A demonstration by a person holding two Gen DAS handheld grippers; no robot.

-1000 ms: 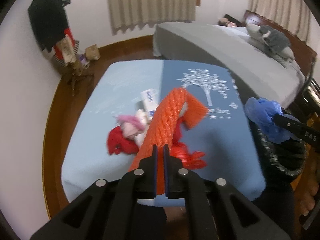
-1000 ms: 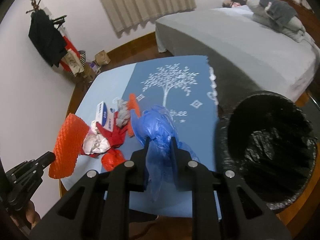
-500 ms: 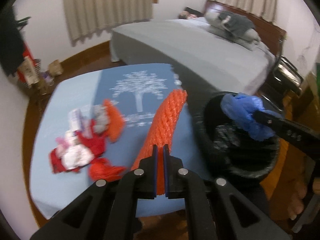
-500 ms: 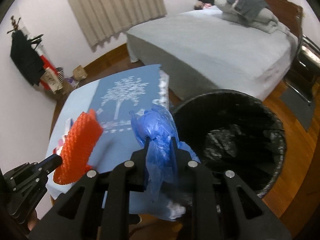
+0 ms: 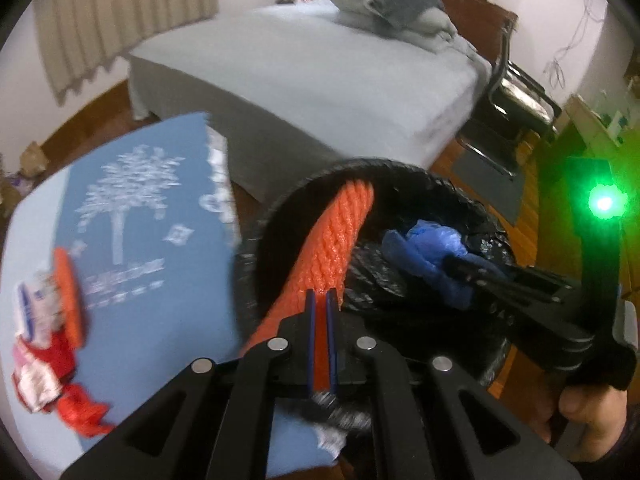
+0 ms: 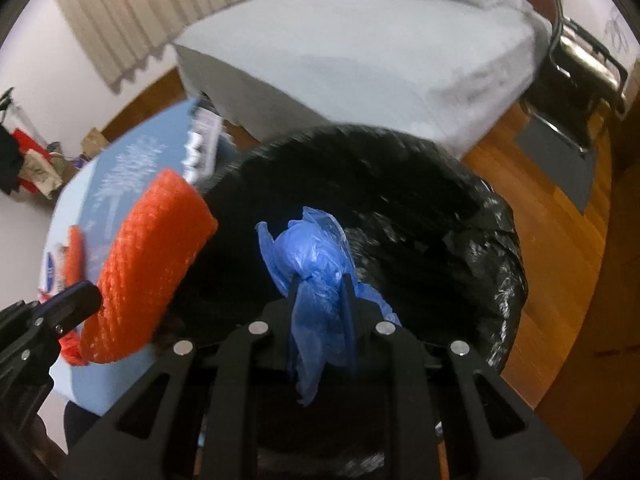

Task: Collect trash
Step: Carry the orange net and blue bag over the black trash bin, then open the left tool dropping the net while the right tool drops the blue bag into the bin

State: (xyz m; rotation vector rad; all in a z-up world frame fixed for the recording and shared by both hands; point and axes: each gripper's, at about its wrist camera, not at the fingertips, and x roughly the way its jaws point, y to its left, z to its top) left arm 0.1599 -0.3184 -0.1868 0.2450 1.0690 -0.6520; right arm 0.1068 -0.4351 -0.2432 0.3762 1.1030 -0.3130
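**Both pieces held over the bin**

While the left gripper [image 5: 320,300] clenches the orange foam net [image 5: 332,240] and the right gripper [image 6: 322,284] pinches the blue plastic bag [image 6: 316,248], both hang over the black-lined bin [image 6: 500,240]. Both look light and soft; end grips suffice. Remaining litter [image 5: 44,344] appears blurred.

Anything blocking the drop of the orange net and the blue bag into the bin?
Nothing visible. The left gripper holds the orange foam net and the right gripper the blue plastic bag over the open black-lined bin; only the liner shows inside.
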